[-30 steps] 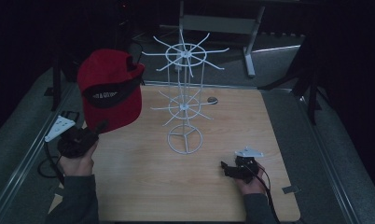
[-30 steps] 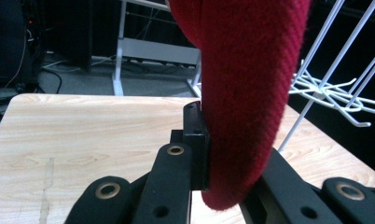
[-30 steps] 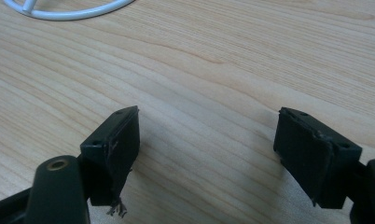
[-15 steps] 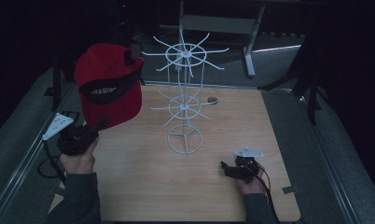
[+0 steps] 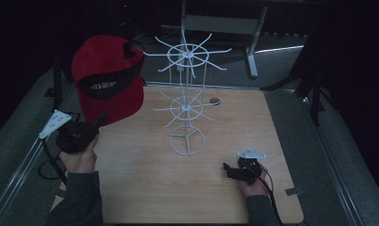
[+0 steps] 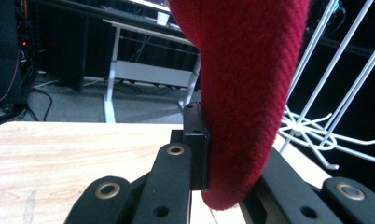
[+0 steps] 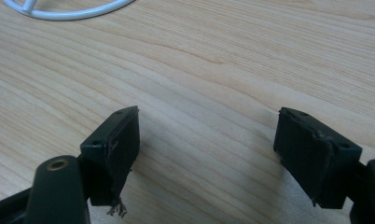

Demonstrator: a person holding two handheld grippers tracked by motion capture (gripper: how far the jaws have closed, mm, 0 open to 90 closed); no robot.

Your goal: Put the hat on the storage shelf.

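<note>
Red knit cap (image 5: pixel 107 77) with a black band of white lettering, held aloft over the left rear part of the bench (image 5: pixel 131 188), its crown uppermost and its lower edge pinched in the left gripper (image 5: pixel 100 120). Left gripper: jaws closed on the cap's hem, seen in the left gripper view as red fabric (image 6: pixel 244 93) clamped between the black pads; gripper tilted upward and toward the middle of the bench, carried by the left hand (image 5: pixel 79 153) above the bench's left edge, forearm in a dark sleeve (image 5: pixel 77 200) entering from the bottom, grey plate and cable trailing to the left. Right gripper (image 5: pixel 227 168): low over the near right part of the bench, pointing left, held by the right hand (image 5: pixel 253 183); jaws apart with nothing between them, bare wood showing in the gap in the right gripper view (image 7: pixel 206 140). White wire display rack (image 5: pixel 186 99): upright at the bench's centre, round base ring, two tiers of radiating hooks; its upper tier stands just beside the cap's right side, whether touching cannot be told. Small dark round object (image 5: pixel 214 100): on the bench behind the rack, well apart from both grippers. White-legged stand (image 5: pixel 220 23): on the floor beyond the far edge of the bench.
</note>
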